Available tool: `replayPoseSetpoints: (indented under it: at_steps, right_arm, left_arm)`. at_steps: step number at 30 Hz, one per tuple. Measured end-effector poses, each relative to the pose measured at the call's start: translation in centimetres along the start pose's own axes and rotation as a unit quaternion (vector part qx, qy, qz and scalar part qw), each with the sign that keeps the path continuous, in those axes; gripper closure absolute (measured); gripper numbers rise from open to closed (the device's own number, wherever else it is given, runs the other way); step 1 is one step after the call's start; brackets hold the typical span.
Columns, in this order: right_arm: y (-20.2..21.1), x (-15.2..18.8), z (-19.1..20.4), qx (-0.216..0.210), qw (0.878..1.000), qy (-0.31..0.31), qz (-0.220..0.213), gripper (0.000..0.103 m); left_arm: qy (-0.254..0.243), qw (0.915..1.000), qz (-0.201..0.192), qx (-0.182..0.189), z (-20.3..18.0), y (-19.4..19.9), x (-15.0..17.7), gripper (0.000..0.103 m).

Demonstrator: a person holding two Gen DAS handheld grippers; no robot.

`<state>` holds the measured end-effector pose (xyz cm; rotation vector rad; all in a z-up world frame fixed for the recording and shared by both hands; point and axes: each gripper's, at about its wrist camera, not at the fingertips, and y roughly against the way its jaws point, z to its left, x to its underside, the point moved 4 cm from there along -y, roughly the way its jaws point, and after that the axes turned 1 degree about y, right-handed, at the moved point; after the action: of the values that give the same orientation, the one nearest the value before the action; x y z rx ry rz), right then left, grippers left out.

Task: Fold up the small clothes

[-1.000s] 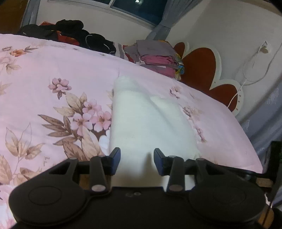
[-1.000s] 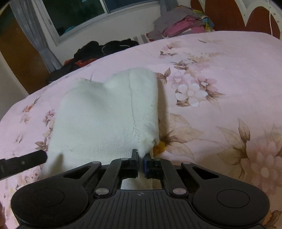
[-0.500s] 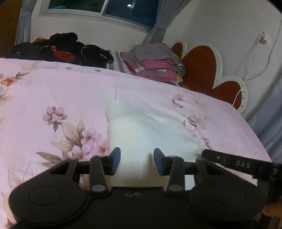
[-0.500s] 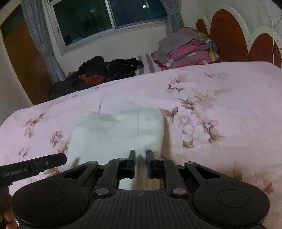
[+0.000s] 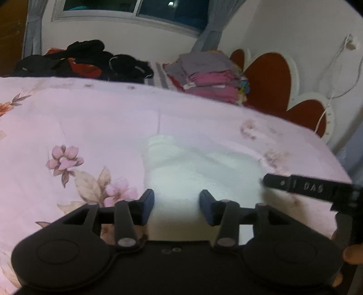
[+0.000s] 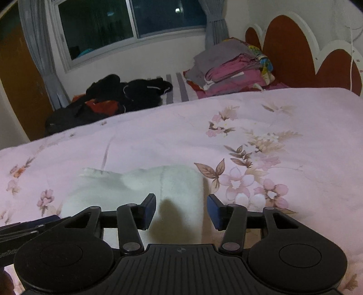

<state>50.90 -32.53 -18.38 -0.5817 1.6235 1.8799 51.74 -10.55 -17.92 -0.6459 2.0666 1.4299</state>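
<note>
Both claws stand released with nothing pinched: the left claw [image 5: 177,207] and the right claw [image 6: 181,210] have just been opening over the white garment [image 6: 140,188], which lies folded on the pink floral bedspread [image 6: 272,118]. Its far edge at 12 o'clock looks lumpy and may spring open. A careless claw pass could snag the soft knit and undo the fold.

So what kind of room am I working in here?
A bedroom, by the look of it. The white garment lies on a bed with a pink floral bedspread, a heart-shaped red headboard stands at one end, and folded clothes are stacked by the curtained window.
</note>
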Motion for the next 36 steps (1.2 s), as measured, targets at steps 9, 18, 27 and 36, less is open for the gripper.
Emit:
replayPoseSetpoints:
  at_steps: [9,18,27,36]
  right_arm:
    - [-2.1,0.7,-0.6,0.013,1.000,0.000,0.008,0.053]
    - [-4.8,0.1,-1.6,0.051,0.999,-0.010,0.011,0.052]
    - [-0.5,-0.2,-1.2,0.013,1.000,-0.020,-0.009,0.052]
    - [4.2,3.6,0.3,-0.010,1.000,0.020,0.001,0.053]
  left_arm:
    - [0.023,0.9997,-0.006,0.008,0.7,-0.3,-1.2,0.056]
    - [0.050,0.9986,0.013,0.003,2.1,-3.5,-1.6,0.038]
    - [0.027,0.9996,0.004,-0.007,0.7,-0.9,-1.0,0.042]
    - [0.015,0.9998,0.011,-0.012,-0.1,1.3,1.2,0.041]
